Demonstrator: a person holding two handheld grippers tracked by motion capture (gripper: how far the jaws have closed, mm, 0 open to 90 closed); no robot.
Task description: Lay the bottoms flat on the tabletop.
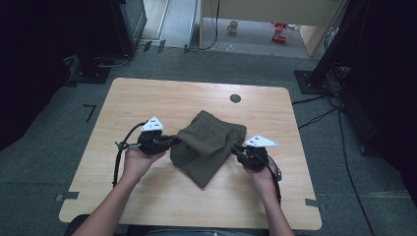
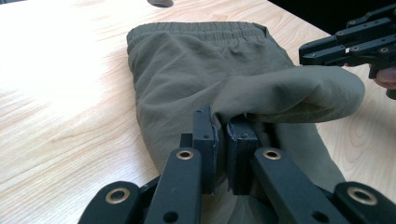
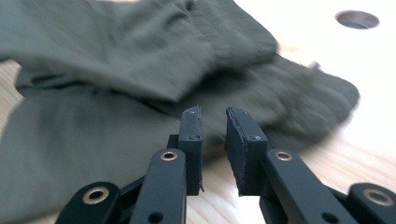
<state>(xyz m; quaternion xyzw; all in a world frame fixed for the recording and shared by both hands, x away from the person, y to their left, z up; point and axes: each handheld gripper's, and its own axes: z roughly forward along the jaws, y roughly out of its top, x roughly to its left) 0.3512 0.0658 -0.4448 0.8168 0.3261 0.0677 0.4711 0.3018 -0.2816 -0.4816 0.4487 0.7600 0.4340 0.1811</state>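
The olive shorts (image 1: 209, 146) lie mid-counter (image 1: 147, 98), half folded. The left tool (image 2: 223, 140) is pinched on a shorts edge; the right tool (image 3: 214, 135), beside the shorts, is slightly apart, gripping nothing. Next, I think, it must grab cloth too.

1. One pair of olive-green fabric shorts with an elastic waistband (image 1: 209, 146), folded at the middle of the table.
2. One rectangular light wooden table with rounded corners (image 1: 147, 101).
3. One round dark hole (image 1: 235, 98) in the tabletop, far side, right of centre.
4. Two black two-jaw grippers: the left gripper (image 1: 173, 140) at the shorts' left edge, the right gripper (image 1: 235, 148) at their right edge.
5. One pale mug (image 1: 232, 26) on the floor, far beyond the table.
6. Two small red objects (image 1: 279, 32) on the far floor, right of the mug.
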